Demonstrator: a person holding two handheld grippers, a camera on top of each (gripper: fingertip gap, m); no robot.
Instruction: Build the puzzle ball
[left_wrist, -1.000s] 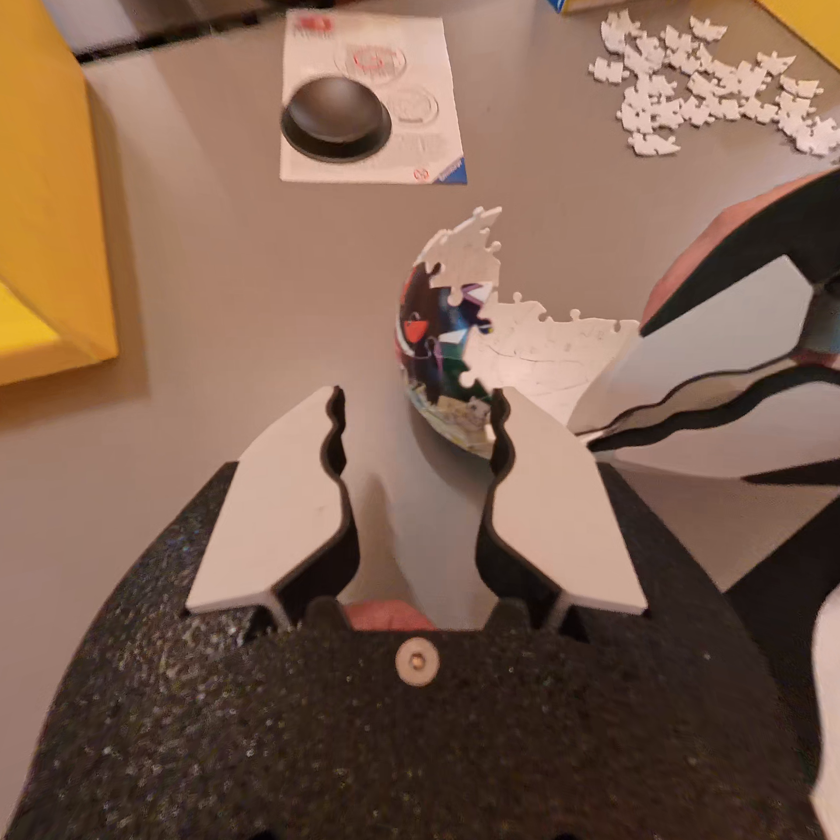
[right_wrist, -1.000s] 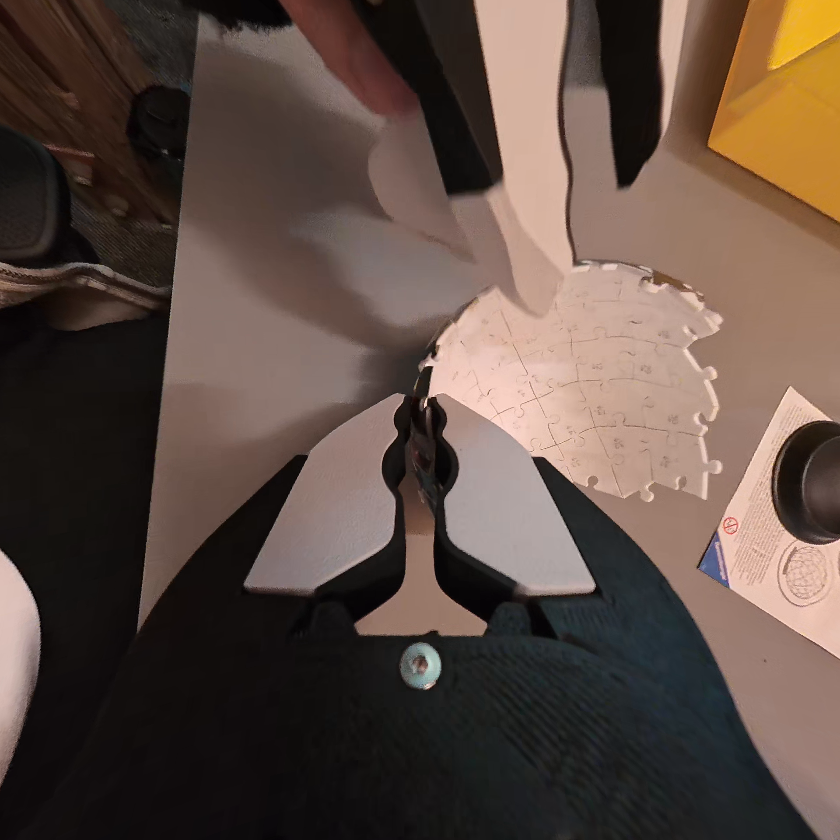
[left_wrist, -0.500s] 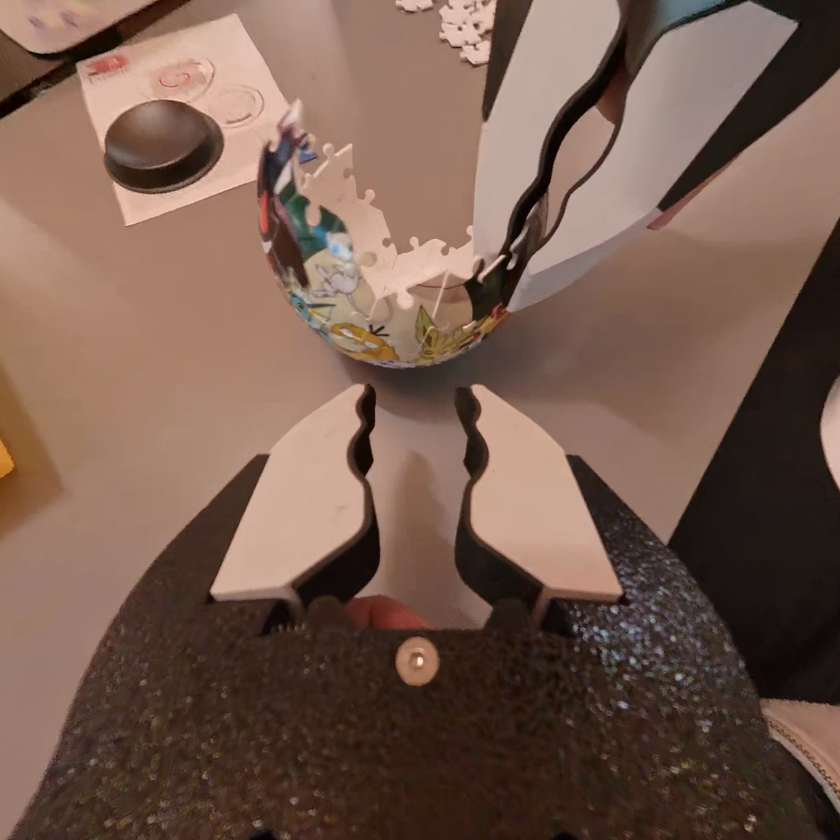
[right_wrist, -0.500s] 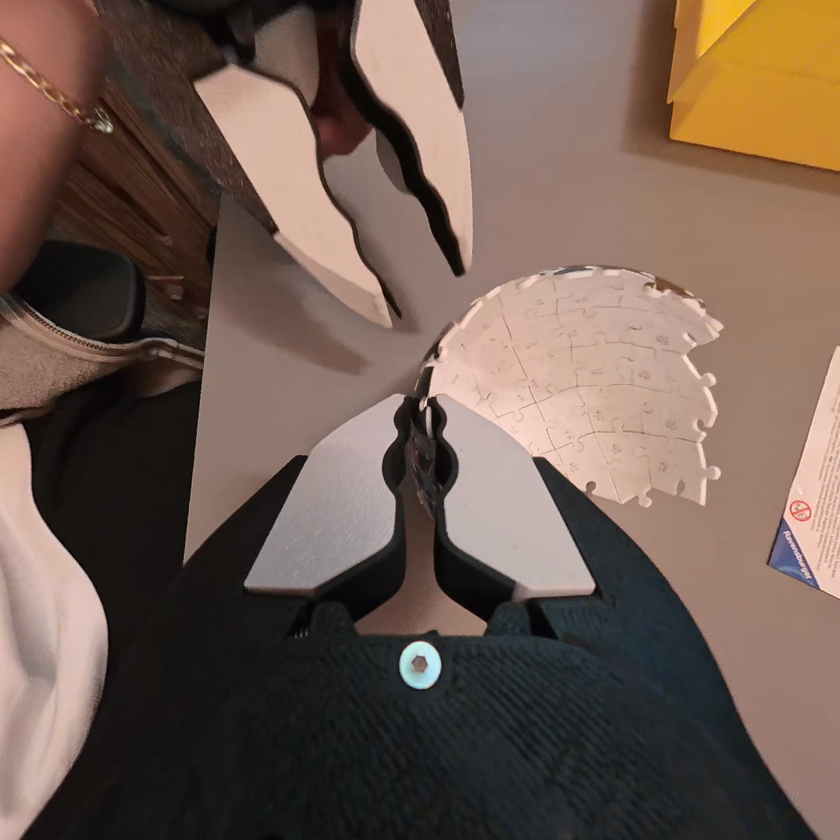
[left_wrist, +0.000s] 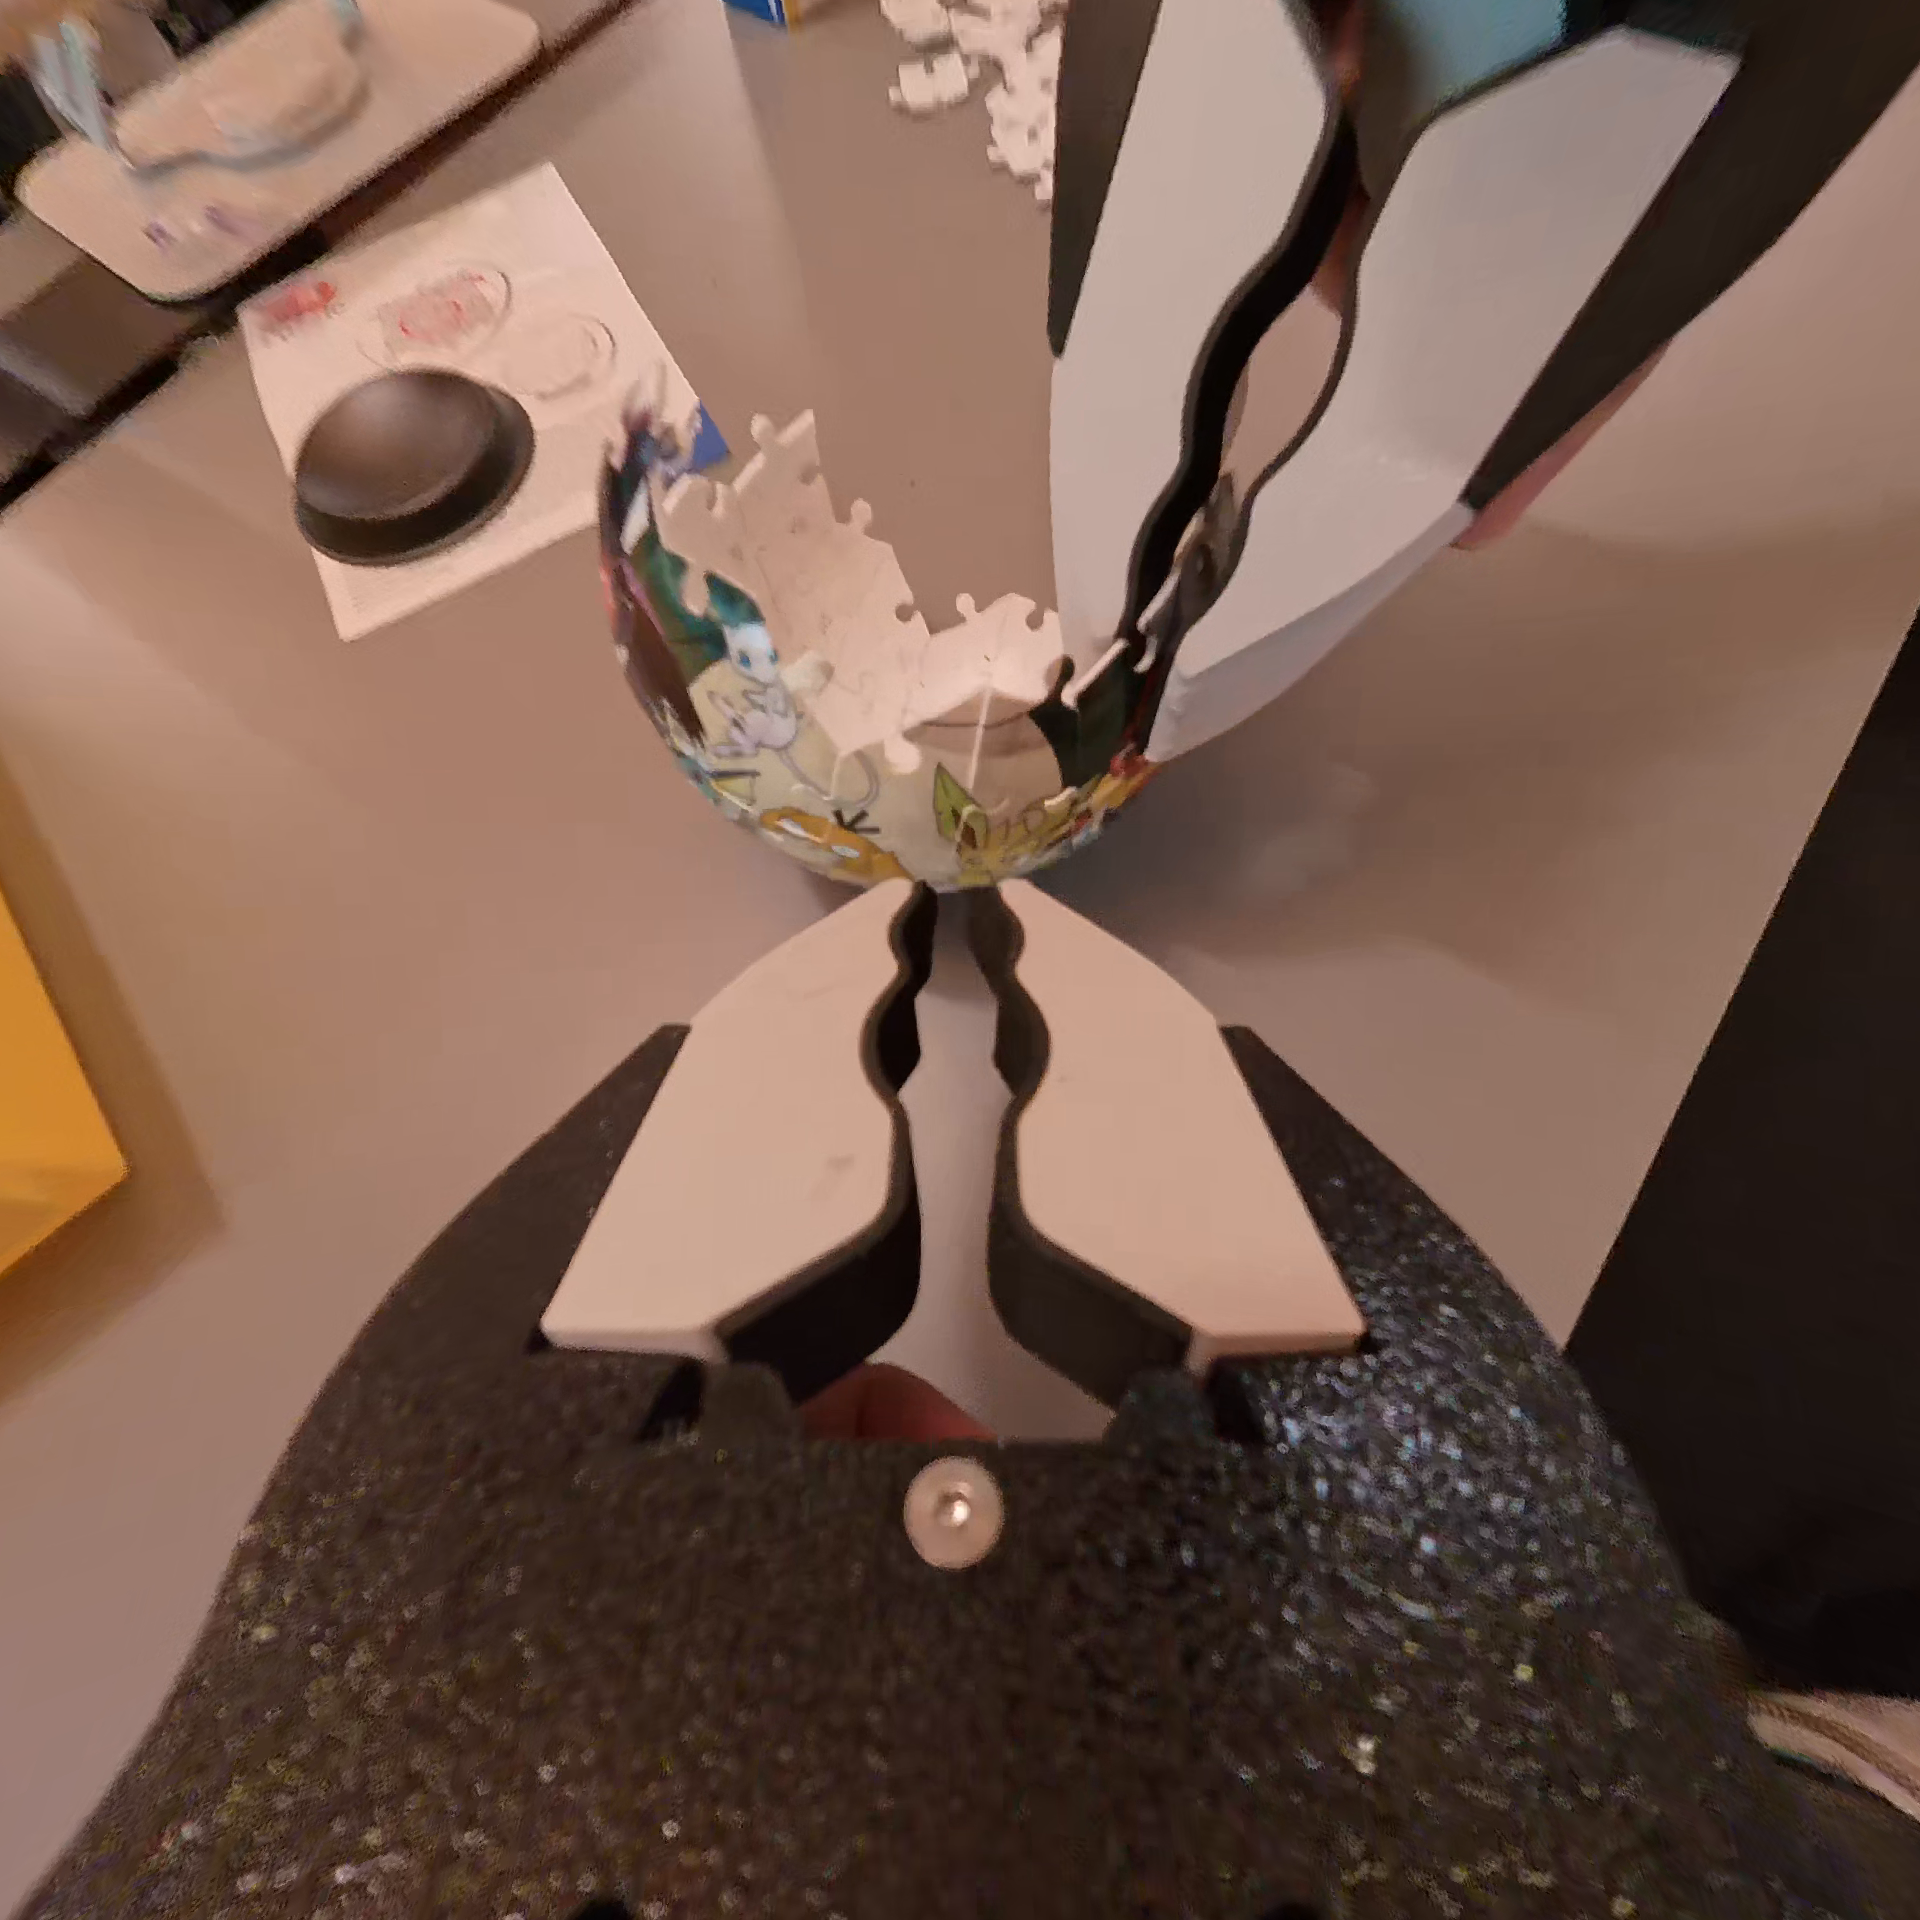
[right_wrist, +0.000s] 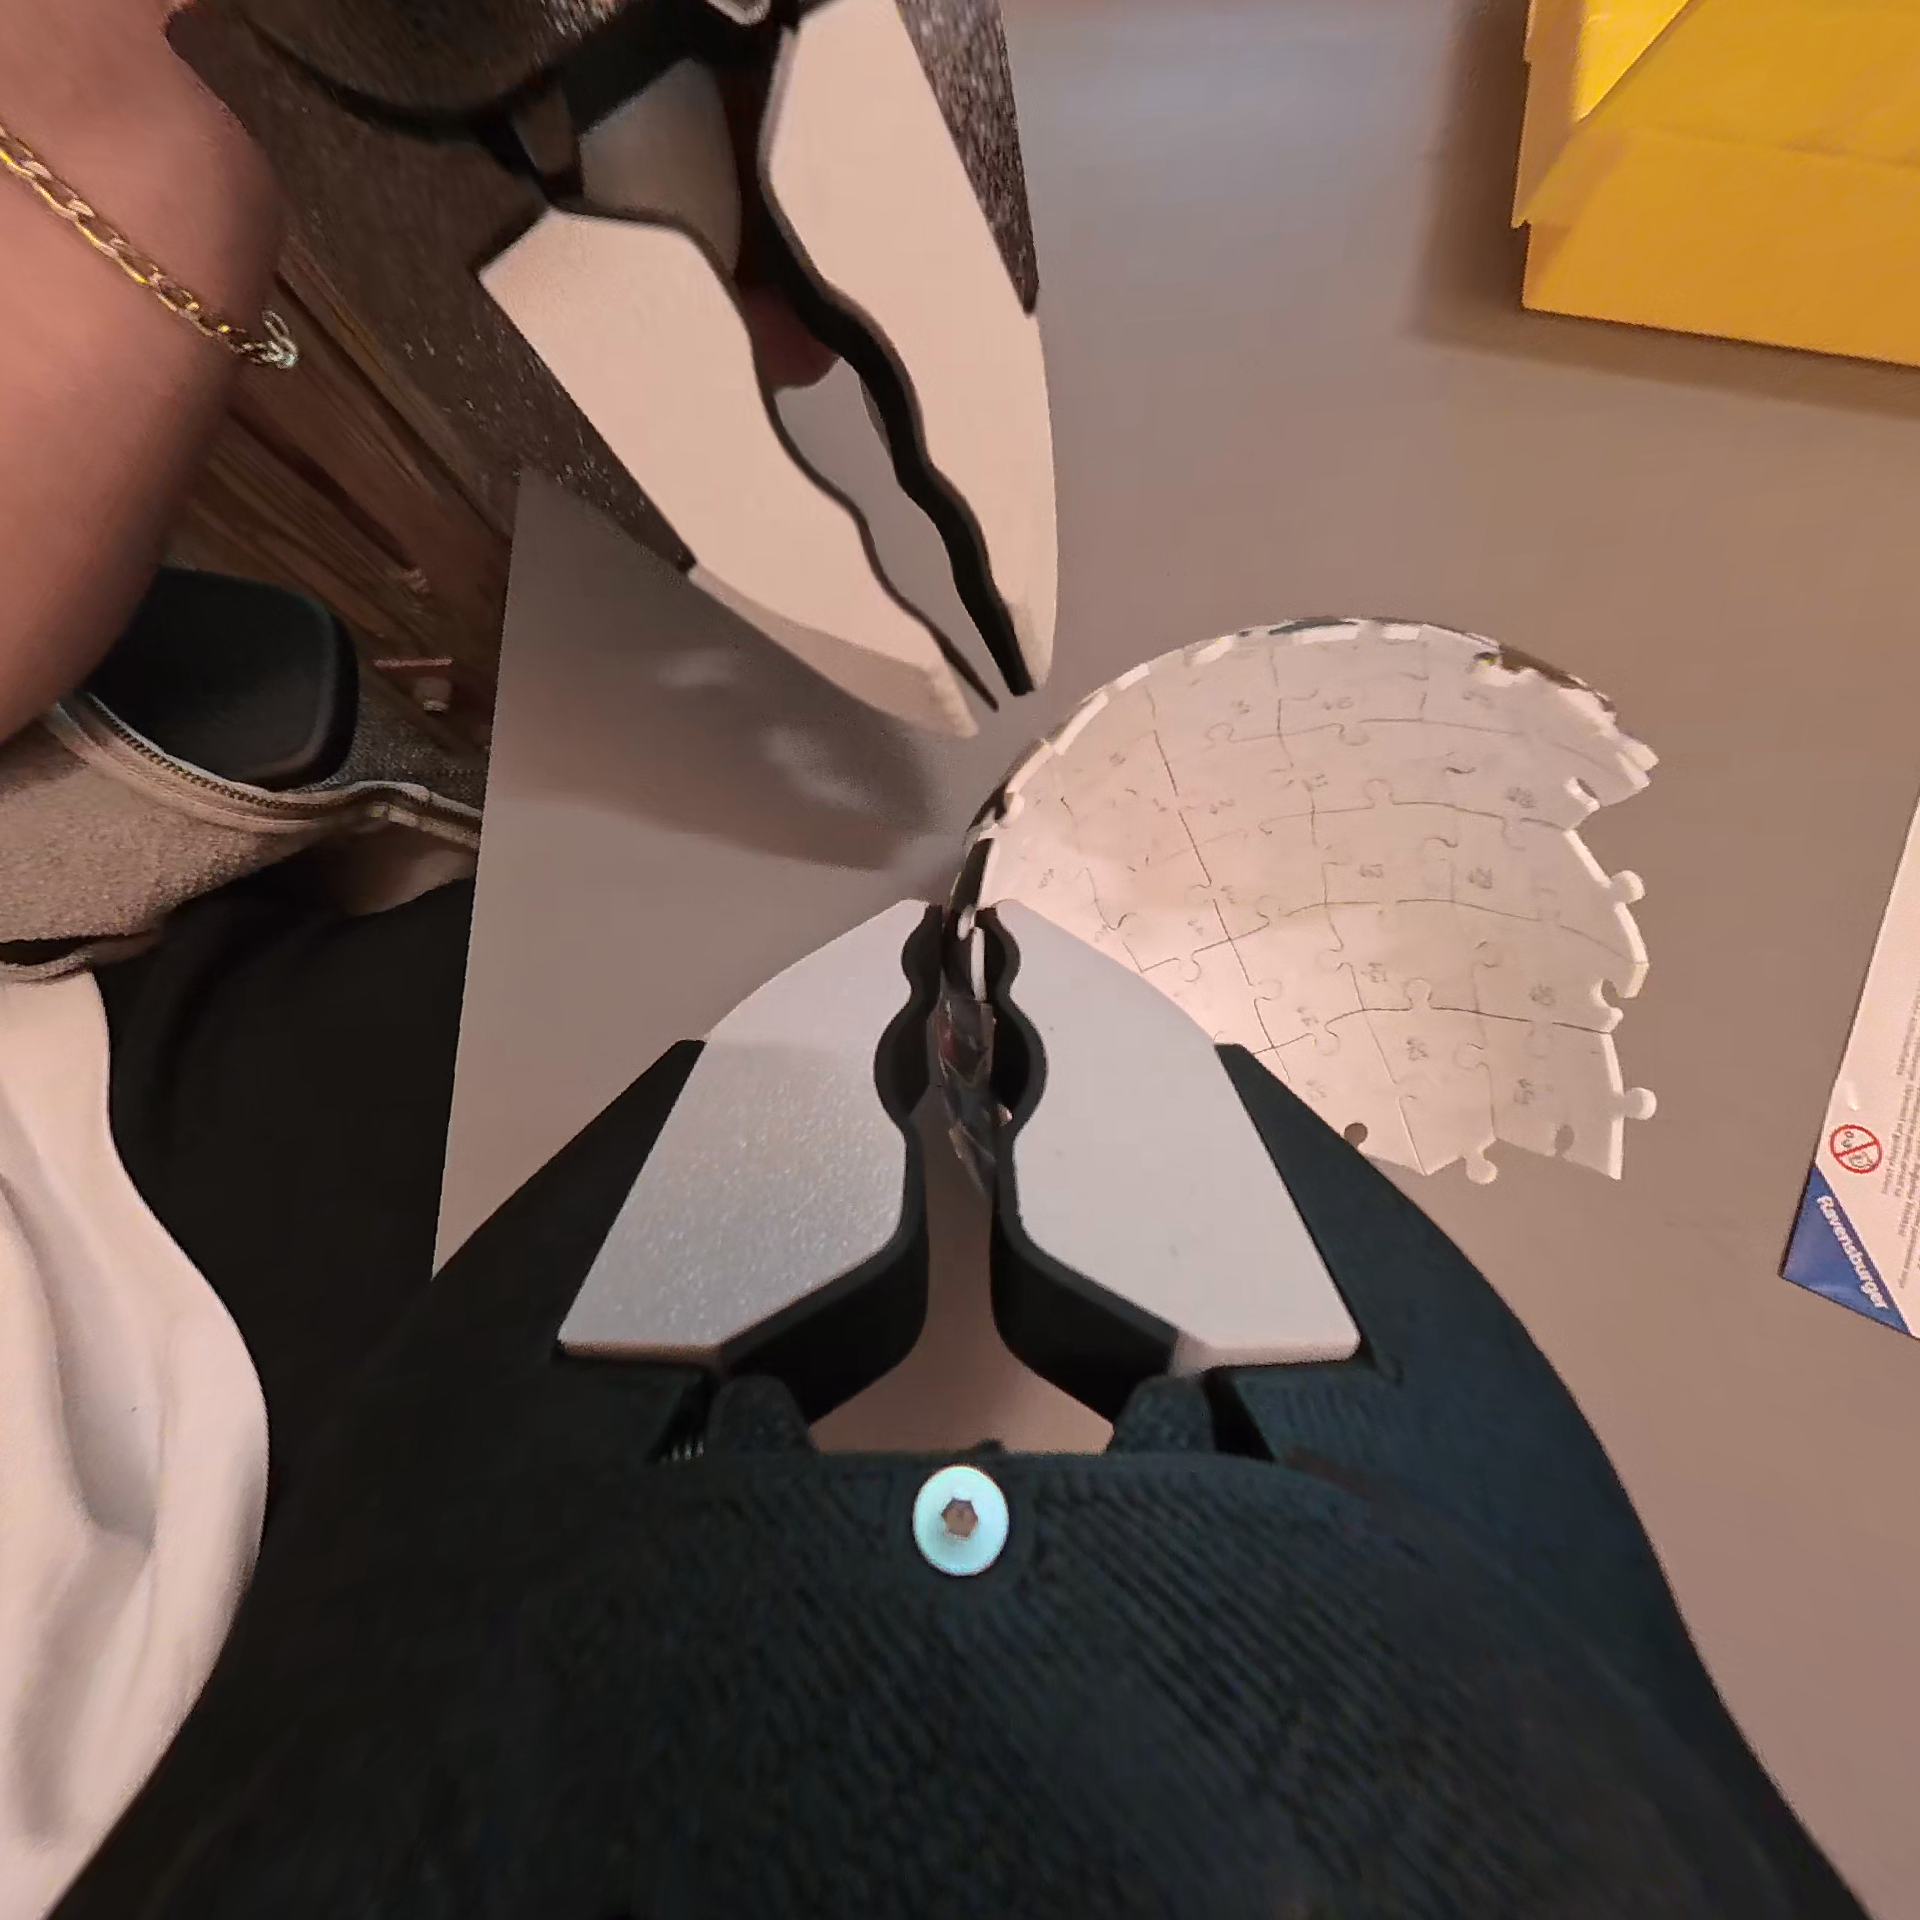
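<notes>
The puzzle ball (left_wrist: 831, 717) is a half-built shell, with colourful pictures outside and white inside (right_wrist: 1330, 904). It rests on the grey table (left_wrist: 364, 883). My right gripper (right_wrist: 961, 935) is shut on the shell's rim and comes down from the upper right in the left wrist view (left_wrist: 1153, 665). My left gripper (left_wrist: 961, 904) is empty, its jaws closed to a narrow slit, with its tips right at the shell's lower outer wall. It also shows in the right wrist view (right_wrist: 997, 675), just left of the rim. I cannot tell whether it touches the shell.
A black round stand (left_wrist: 410, 468) sits on a white instruction sheet (left_wrist: 582, 270) behind the ball. Several loose white pieces (left_wrist: 966, 62) lie at the back. A yellow box (left_wrist: 42, 1091) is at the left and also shows in the right wrist view (right_wrist: 1714, 177). A person's wrist with a bracelet (right_wrist: 104, 260) is near the table edge. Some 4 centimetres of space lies between my two pairs of fingers.
My left gripper has closed from wide open to a narrow slit and moved up to the ball's lower wall. My right gripper has kept its grip on the rim.
</notes>
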